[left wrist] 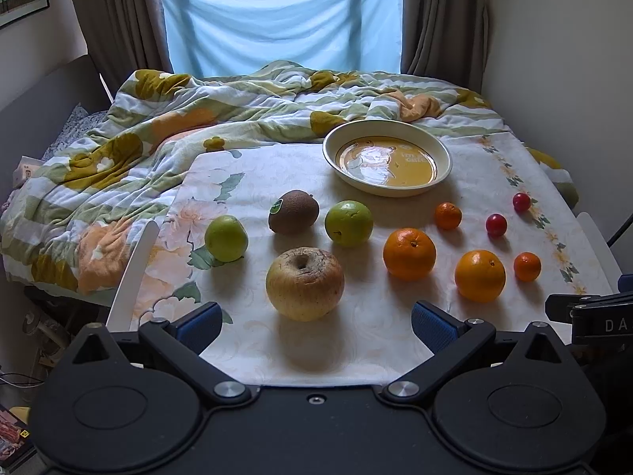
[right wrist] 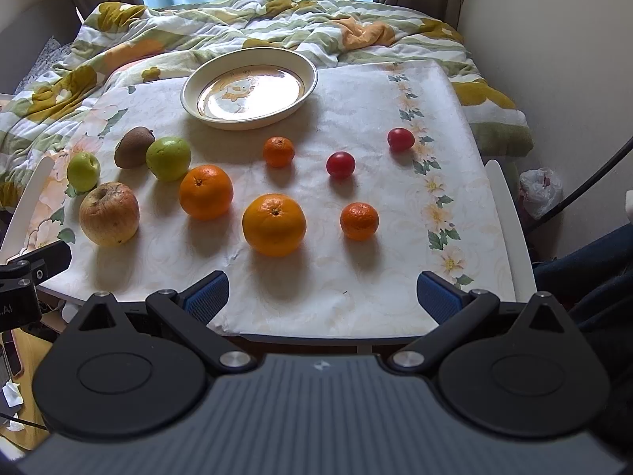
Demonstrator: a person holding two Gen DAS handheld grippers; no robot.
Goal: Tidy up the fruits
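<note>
Just ahead of left hand-held gripper (left wrist: 316, 326): apple (left wrist: 304, 284).

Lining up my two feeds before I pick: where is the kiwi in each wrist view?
Left wrist: kiwi sits centre-left, between the two green apples.
Right wrist: kiwi sits far left, just left of a green apple.
Shared landmark: the empty plate behind the fruit.

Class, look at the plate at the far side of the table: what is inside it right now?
The plate holds no fruit; only its glossy printed centre shows. All the fruit lies on the tablecloth nearer the camera. What is under the plate is hidden.
</note>
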